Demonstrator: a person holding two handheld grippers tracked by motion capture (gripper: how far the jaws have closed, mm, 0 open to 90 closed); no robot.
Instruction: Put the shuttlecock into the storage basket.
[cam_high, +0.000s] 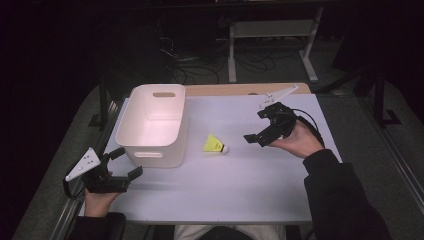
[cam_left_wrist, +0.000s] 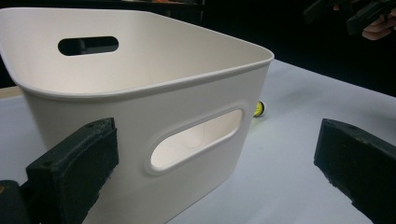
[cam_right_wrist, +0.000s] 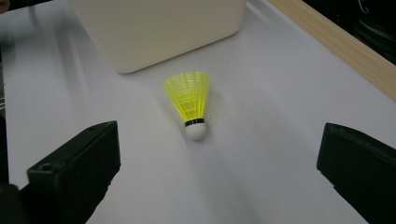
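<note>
At the table's seven o'clock corner in the high view, the left gripper (cam_high: 125, 162) is held low with its jaws spread apart and nothing between them; it is aimed at the near wall of the white plastic bin (cam_high: 152, 125), whose handle slot (cam_left_wrist: 196, 140) is seen just ahead in the left gripper view. Just beside the bin, at its four o'clock, the yellow shuttlecock (cam_high: 215, 145) lies on its side on the white tabletop (cam_high: 240, 185), touching neither bin nor gripper. Its long axis is seen to run from the flared skirt, turned toward the bin, to the white cork tip (cam_right_wrist: 195, 132), turned toward the right side. Farther right, at the shuttlecock's three o'clock, the right gripper (cam_high: 257, 127) is held with its jaws wide apart and empty. From that gripper's own view the shuttlecock lies at twelve o'clock, centred between the jaws with the cork nearest. The right gripper is judged much the nearer, so a straight advance along that axis is what the pick-up would turn on.
</note>
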